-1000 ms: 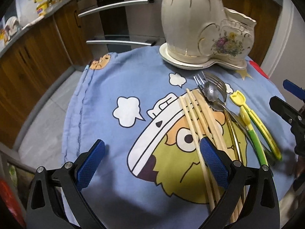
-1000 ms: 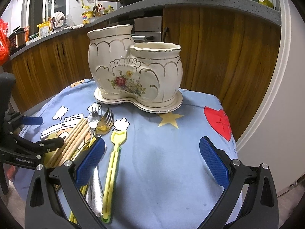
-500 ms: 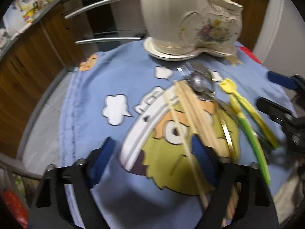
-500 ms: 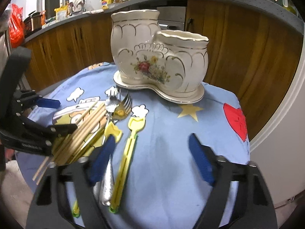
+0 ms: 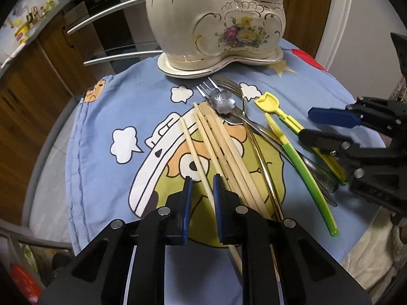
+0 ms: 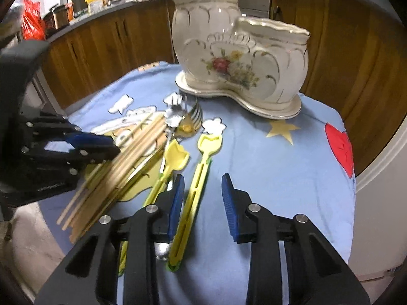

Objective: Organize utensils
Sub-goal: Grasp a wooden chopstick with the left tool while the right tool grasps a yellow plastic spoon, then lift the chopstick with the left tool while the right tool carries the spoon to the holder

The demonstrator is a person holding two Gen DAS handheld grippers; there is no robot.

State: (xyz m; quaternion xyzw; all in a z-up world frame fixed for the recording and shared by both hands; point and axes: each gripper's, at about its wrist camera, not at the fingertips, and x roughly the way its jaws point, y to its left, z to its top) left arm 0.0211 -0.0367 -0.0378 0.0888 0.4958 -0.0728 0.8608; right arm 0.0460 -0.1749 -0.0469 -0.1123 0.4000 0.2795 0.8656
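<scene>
On the blue cartoon tablecloth (image 5: 96, 117) ahead of you the utensils are lying in a loose fan, handles toward you; your left gripper (image 5: 201, 190) is sitting low over the cloth with its blue pads (image 5: 187, 203) drawn fairly close, straddling a single pale chopstick (image 5: 193, 152) that is lying a little apart from the bundle of wooden chopsticks (image 5: 229, 152); the pads are flanking that stick with a small gap on each side, so you are not yet pinching it; just right of the bundle a gold-handled piece (image 5: 264, 167) is lying, and beyond the tips a flower-shaped spoon (image 5: 220, 100) is resting on the forks (image 5: 223, 85); your right gripper (image 6: 201, 195) is hovering with its fingers partly spread, bracketing the shaft of one yellow scoop-ended utensil (image 6: 201, 167), which is running between the pads nearer the left one; whether that pad is touching it you cannot tell from these views; a second yellow scoop (image 6: 175, 156) is lying just to its left, over a metal spoon handle (image 6: 162, 250); behind all of this the cream two-pot ceramic holder (image 6: 239, 58) with its painted flowers is standing upright on its own base, well apart from both of your grippers, and near the fork tips
</scene>
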